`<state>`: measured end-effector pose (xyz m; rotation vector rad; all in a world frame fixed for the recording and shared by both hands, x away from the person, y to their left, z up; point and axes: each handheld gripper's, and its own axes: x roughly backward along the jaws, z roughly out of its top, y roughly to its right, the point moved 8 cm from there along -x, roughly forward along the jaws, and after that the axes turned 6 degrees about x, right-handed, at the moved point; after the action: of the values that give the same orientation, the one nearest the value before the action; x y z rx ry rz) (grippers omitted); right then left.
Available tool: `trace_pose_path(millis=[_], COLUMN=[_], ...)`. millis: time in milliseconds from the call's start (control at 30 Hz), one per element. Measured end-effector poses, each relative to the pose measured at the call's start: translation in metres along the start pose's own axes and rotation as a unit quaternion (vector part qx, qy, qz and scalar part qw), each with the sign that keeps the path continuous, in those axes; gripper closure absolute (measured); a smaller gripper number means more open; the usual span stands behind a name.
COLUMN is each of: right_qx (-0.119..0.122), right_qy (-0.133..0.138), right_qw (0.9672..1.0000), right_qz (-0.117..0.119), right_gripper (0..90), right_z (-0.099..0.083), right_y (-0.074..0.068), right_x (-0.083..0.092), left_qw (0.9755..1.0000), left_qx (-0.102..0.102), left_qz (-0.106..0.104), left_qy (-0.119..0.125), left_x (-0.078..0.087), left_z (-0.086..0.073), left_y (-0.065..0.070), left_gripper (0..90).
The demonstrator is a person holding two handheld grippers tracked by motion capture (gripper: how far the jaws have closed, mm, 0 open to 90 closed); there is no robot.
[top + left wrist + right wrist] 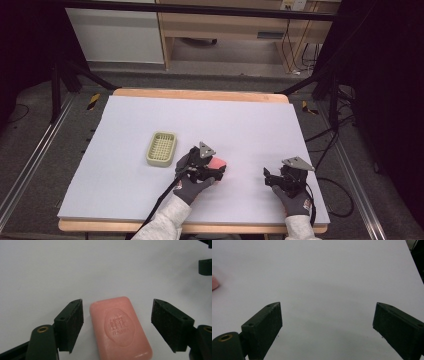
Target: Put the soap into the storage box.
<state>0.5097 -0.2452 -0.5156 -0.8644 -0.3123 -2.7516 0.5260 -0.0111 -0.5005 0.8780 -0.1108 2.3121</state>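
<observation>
A pink bar of soap (120, 327) with a stamped oval lies flat on the white table, between the wide-apart jaws of my left gripper (117, 325); neither pad touches it. From above, the soap (218, 163) peeks out just past the left gripper (212, 172) near the table's middle front. A pale green slatted soap dish (161, 148) sits to the left of that gripper, with nothing in it. My right gripper (272, 178) rests open at the front right over bare table, jaws (327, 327) far apart with nothing between them. A sliver of the soap (214, 282) shows at that view's left edge.
The white sheet (150, 200) covers a wooden table whose edges show at front and back. Black cables trail from both grippers over the front edge. Metal rails and dark floor flank the table; a wooden cabinet (225, 25) stands behind.
</observation>
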Motion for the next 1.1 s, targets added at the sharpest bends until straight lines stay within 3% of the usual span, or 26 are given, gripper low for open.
trace_pose_path(millis=[400,833,1100], right_qx=[0.001,-0.001,-0.001], right_qy=[-0.006,-0.005,-0.007], right_qw=[1.0000,1.0000,1.0000], right_qz=[-0.001,-0.001,-0.002], right_gripper=[9.0,9.0,9.0], right_z=[-0.001,-0.001,-0.001], right_y=[0.001,0.000,0.000], right_x=[-0.001,-0.001,-0.001], left_qw=[0.9994,0.9990,0.9988], left_qx=[-0.013,0.003,-0.001], left_qz=[0.014,0.017,0.019], left_qy=[-0.029,-0.041,-0.045], left_x=[-0.016,-0.025,-0.025], left_z=[-0.013,-0.018,-0.021], left_y=[0.001,-0.002,-0.001], left_gripper=[23.8,26.2,29.6])
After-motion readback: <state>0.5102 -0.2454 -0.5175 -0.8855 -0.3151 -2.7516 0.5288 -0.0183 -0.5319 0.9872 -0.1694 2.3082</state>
